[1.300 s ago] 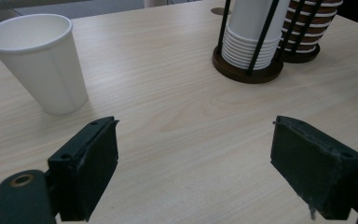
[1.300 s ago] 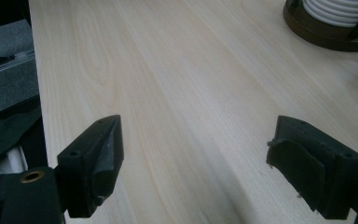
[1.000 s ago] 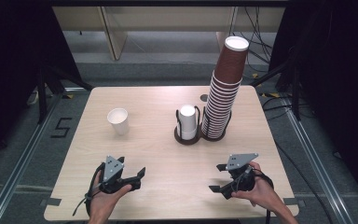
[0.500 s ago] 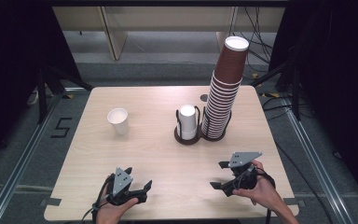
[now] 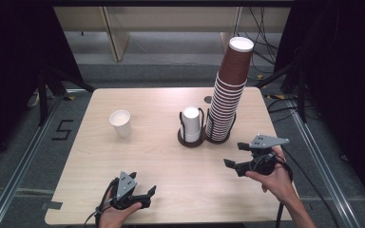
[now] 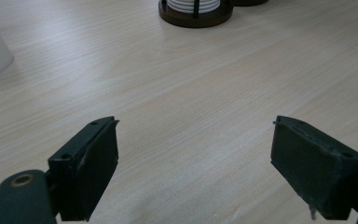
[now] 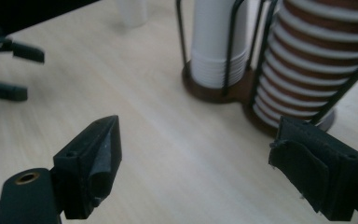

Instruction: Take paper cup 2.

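1. While both hands hovered low over the table (image 5: 161, 161), the left gripper (image 5: 140, 197) gaped wide, empty.
2. The right gripper (image 5: 234, 155) gaped wide too, near the brown cups (image 5: 228, 95).
3. A white cup (image 5: 121, 123) stood apart.

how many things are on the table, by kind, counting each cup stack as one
loose white cup: 1
white cup stack: 1
brown cup stack: 1
round dark holder bases: 2
total: 5
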A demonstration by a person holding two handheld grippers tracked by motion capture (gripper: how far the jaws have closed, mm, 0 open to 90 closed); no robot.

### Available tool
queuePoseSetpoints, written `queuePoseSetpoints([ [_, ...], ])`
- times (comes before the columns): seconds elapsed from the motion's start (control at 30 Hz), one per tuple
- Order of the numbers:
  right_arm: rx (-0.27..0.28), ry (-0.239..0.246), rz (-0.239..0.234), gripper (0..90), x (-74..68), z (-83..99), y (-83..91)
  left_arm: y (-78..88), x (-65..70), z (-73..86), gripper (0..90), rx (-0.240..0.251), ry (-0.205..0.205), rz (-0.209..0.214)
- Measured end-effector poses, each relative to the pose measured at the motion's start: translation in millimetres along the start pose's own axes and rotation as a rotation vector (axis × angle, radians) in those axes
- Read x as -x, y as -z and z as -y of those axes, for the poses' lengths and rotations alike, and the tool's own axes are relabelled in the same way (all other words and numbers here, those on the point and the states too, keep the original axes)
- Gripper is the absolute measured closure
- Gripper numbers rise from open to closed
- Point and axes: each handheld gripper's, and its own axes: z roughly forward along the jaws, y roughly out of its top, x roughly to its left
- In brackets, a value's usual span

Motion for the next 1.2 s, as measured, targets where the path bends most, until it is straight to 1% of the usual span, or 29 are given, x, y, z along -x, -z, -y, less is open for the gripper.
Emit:
queuePoseSetpoints([
  [0.03, 0.02, 0.001, 0.001, 16.1, 2.0, -3.2, 1.3, -0.1, 0.1, 0.0, 14.6, 0.003, 0.001, 0.003],
  [0.1, 0.043, -0.034, 0.016, 15.7, 5.7, -13.6, 9.0, 0.0, 0.1, -0.1, 14.6, 0.001, -0.001, 0.003],
  [0.13, 0.054, -0.014, 0.039, 15.8, 9.7, -18.7, 12.7, -0.8, -0.7, 0.1, 14.6, 0.002, 0.0, 0.011],
  [0.17, 0.074, -0.03, 0.027, 15.8, 11.5, -23.5, 14.8, -0.9, -0.7, 0.3, 14.7, 0.001, 0.001, 0.009],
  [0.23, 0.089, -0.025, 0.06, 15.6, 17.0, -33.7, 19.8, -1.1, -0.8, 0.8, 14.7, -0.002, 0.004, 0.011],
  [0.3, 0.098, -0.037, 0.068, 15.6, 20.4, -43.4, 22.8, -1.6, -0.6, 1.1, 14.7, 0.003, 0.01, 0.013],
  [0.33, 0.098, -0.037, 0.068, 15.6, 20.4, -43.4, 22.8, -1.6, -0.7, 1.0, 14.7, 0.001, 0.008, 0.012],
  [0.37, 0.1, -0.023, 0.085, 15.6, 23.0, -48.5, 24.9, -1.6, -0.9, 0.8, 14.7, 0.001, 0.008, 0.013],
  [0.4, 0.106, -0.039, 0.094, 15.6, 25.1, -57.8, 26.8, -0.8, -1.4, 0.3, 14.6, -0.005, 0.001, 0.012],
  [0.43, 0.106, -0.039, 0.094, 15.6, 25.1, -57.8, 26.8, -0.8, -1.4, 0.3, 14.6, -0.005, 0.001, 0.012],
  [0.47, 0.111, -0.028, 0.102, 15.6, 29.4, -67.0, 29.5, -0.6, -1.3, 0.2, 14.7, -0.006, 0.003, 0.01],
  [0.53, 0.114, -0.028, 0.107, 15.6, 30.9, -71.5, 30.8, -1.9, -1.2, 0.5, 14.6, 0.002, 0.009, 0.017],
  [0.57, 0.121, -0.036, 0.111, 15.6, 32.2, -76.3, 32.1, -1.9, -2.1, 0.7, 14.7, -0.008, -0.002, 0.018],
  [0.6, 0.141, -0.017, 0.128, 15.6, 37.2, -86.5, 34.6, -2.1, -1.6, 1.4, 14.7, -0.015, -0.002, 0.014],
  [0.63, 0.141, -0.016, 0.142, 15.6, 38.5, -92.1, 36.1, -2.3, -1.7, 1.6, 14.6, -0.016, -0.002, 0.014],
  [0.67, 0.141, -0.016, 0.142, 15.6, 38.5, -92.1, 36.1, -2.3, -1.7, 1.6, 14.7, -0.016, -0.002, 0.014],
  [0.7, 0.15, -0.026, 0.139, 15.6, 40.6, -103.6, 37.8, -3.8, -1.5, 1.8, 14.7, -0.005, 0.005, 0.019],
  [0.77, 0.146, -0.041, 0.135, 15.6, 40.6, -109.3, 38.9, -3.6, -2.1, 1.8, 14.7, -0.012, -0.001, 0.02],
  [0.8, 0.165, -0.024, 0.148, 15.6, 43.4, -116.7, 38.9, -3.4, -2.5, 2.0, 14.7, -0.015, -0.004, 0.019],
  [0.83, 0.164, -0.027, 0.146, 15.6, 44.7, -128.6, 39.3, -3.4, -3.0, 1.9, 14.6, -0.017, 0.0, 0.019],
  [0.87, 0.164, -0.027, 0.146, 15.6, 44.7, -128.6, 39.3, -3.4, -3.0, 1.9, 14.6, -0.017, 0.0, 0.019],
  [0.9, 0.168, -0.019, 0.154, 15.6, 45.6, -140.6, 39.2, -3.6, -3.0, 1.8, 14.6, -0.011, 0.005, 0.017],
  [0.97, 0.172, -0.022, 0.158, 15.6, 44.9, -144.5, 39.0, -2.7, -4.3, 1.7, 14.7, -0.016, -0.002, 0.015],
  [1.0, 0.172, 0.0, 0.172, 15.6, 46.8, -155.5, 39.5, -2.3, -4.2, 1.5, 14.6, -0.017, -0.002, 0.011],
  [1.03, 0.172, 0.0, 0.172, 15.6, 46.8, -155.5, 39.5, -2.3, -4.2, 1.5, 14.7, -0.017, -0.002, 0.011],
  [1.07, 0.182, 0.005, 0.182, 15.6, 48.7, -165.8, 39.1, -2.5, -4.4, 1.3, 14.7, -0.018, -0.004, 0.013],
  [1.13, 0.192, -0.002, 0.19, 15.5, 48.7, -169.2, 39.0, -2.5, -4.4, 1.4, 14.7, -0.018, -0.004, 0.014],
  [1.17, 0.206, -0.007, 0.184, 15.5, 52.2, -181.0, 37.7, -2.4, -4.4, 1.6, 14.6, -0.02, -0.005, 0.014],
  [1.2, 0.215, -0.011, 0.182, 15.5, 52.7, -184.0, 36.5, -2.6, -4.3, 1.5, 14.6, -0.02, -0.005, 0.014],
])
